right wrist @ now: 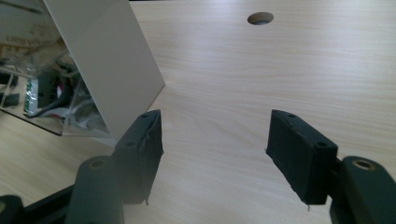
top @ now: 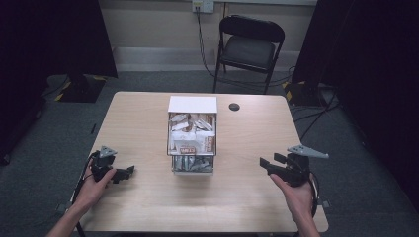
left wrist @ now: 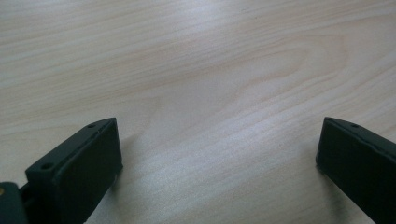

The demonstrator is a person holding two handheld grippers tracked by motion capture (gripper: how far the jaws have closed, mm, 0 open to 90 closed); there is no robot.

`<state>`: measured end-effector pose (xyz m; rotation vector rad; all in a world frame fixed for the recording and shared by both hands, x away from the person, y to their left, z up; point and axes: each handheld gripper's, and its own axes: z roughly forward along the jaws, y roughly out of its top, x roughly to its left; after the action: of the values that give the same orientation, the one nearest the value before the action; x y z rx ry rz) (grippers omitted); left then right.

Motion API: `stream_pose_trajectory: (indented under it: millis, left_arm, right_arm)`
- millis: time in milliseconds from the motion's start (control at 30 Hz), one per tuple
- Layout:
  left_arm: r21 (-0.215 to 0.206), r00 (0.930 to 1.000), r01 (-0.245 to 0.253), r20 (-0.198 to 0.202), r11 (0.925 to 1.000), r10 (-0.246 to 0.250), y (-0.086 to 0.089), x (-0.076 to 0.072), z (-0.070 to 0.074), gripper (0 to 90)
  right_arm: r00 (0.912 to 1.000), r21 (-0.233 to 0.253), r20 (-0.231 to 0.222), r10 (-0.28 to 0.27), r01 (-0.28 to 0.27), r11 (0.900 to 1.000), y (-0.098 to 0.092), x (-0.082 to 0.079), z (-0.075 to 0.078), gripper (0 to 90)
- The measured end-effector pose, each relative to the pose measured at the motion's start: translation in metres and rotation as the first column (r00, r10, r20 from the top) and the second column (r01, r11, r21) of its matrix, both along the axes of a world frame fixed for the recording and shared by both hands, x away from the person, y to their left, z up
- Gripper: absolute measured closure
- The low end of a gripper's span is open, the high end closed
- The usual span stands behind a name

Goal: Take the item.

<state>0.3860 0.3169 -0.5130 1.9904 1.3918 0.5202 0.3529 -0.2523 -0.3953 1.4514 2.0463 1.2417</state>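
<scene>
A small white drawer unit (top: pixel 192 104) stands at the middle of the wooden table (top: pixel 143 113). Its clear drawers are pulled toward me and hold several packets (top: pixel 191 138). My left gripper (top: pixel 127 172) rests low at the table's left front, open, with bare wood between its fingers (left wrist: pixel 218 126). At the right front, my right gripper (top: pixel 265 163) is open too and points toward the unit. In the right gripper view (right wrist: pixel 215 116) the unit's white side wall (right wrist: pixel 107 60) and a clear drawer (right wrist: pixel 37 88) lie to the left of the jaws.
A round cable hole (top: pixel 234 106) sits in the table right of the unit, also seen as the hole (right wrist: pixel 260 18). A black folding chair (top: pixel 249 47) stands beyond the far edge. Dark curtains and cables flank the table.
</scene>
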Motion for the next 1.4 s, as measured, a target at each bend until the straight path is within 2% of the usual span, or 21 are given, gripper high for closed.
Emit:
stream_pose_trajectory:
  millis: [200,300,667,833,967,1167,1333,1400]
  left_arm:
    - [0.0,1.0,0.0,0.0,1.0,0.0,0.0,0.0,0.0,0.0]
    - [0.0,1.0,0.0,0.0,1.0,0.0,0.0,0.0,0.0,0.0]
    - [0.0,1.0,0.0,0.0,1.0,0.0,0.0,0.0,0.0,0.0]
    - [0.0,1.0,0.0,0.0,1.0,0.0,0.0,0.0,0.0,0.0]
    - [0.0,1.0,0.0,0.0,1.0,0.0,0.0,0.0,0.0,0.0]
    - [0.0,1.0,0.0,0.0,1.0,0.0,0.0,0.0,0.0,0.0]
    - [0.0,1.0,0.0,0.0,1.0,0.0,0.0,0.0,0.0,0.0]
    - [0.0,1.0,0.0,0.0,1.0,0.0,0.0,0.0,0.0,0.0]
  right_arm:
    - [0.9991,-0.016,0.021,0.038,-0.038,0.999,0.013,0.008,0.019,36.1]
    - [0.9968,-0.004,0.049,0.064,-0.064,0.998,0.022,0.01,0.027,36.1]
    - [0.9878,0.029,0.097,0.121,-0.124,0.992,0.044,0.014,0.051,38.2]
    - [0.9796,0.048,0.132,0.151,-0.159,0.986,0.051,0.013,0.064,40.5]
    - [0.9724,0.056,0.148,0.18,-0.19,0.98,0.056,0.014,0.07,43.4]
    - [0.9572,0.085,0.167,0.236,-0.253,0.964,0.065,0.011,0.077,45.2]
    - [0.9428,0.087,0.182,0.279,-0.298,0.951,0.077,0.01,0.088,48.4]
    - [0.941,0.087,0.18,0.286,-0.305,0.948,0.08,0.011,0.089,48.7]
